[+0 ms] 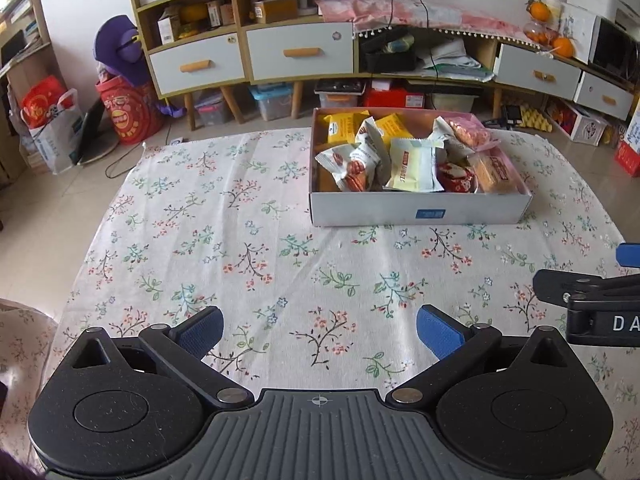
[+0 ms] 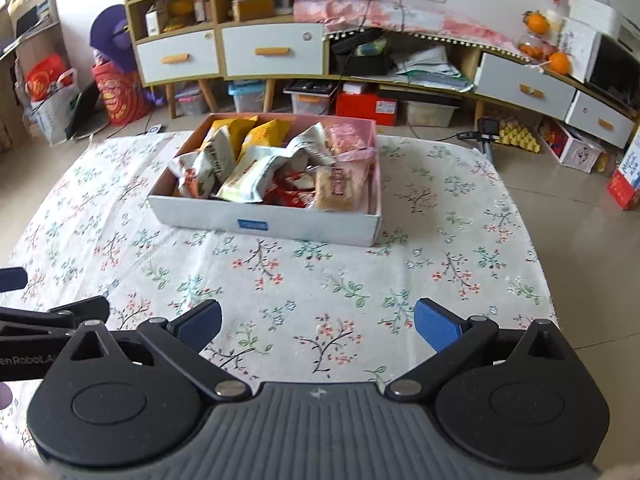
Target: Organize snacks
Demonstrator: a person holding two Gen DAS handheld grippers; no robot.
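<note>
A white cardboard box (image 1: pixel 416 213) (image 2: pixel 264 226) stands on the flowered tablecloth (image 1: pixel 248 240) (image 2: pixel 304 280), far side of the table. Several wrapped snacks (image 1: pixel 412 164) (image 2: pixel 256 176) lie piled inside it: yellow packs, white packs, a red pack, a pink bag. My left gripper (image 1: pixel 319 332) is open over bare cloth, well short of the box, with nothing between its blue pads. My right gripper (image 2: pixel 318 326) is open wide too, nothing between its pads, also short of the box. Each gripper shows at the edge of the other's view: the right gripper's body (image 1: pixel 592 304), the left gripper's body (image 2: pixel 48 320).
Beyond the table runs a low wooden cabinet (image 1: pixel 280 52) (image 2: pixel 272 52) with white drawers, storage bins (image 1: pixel 272 100) under it. Red bags (image 1: pixel 128 108) and a paper bag (image 1: pixel 56 132) stand on the floor at the left. A chair back (image 1: pixel 20 344) sits at the near left.
</note>
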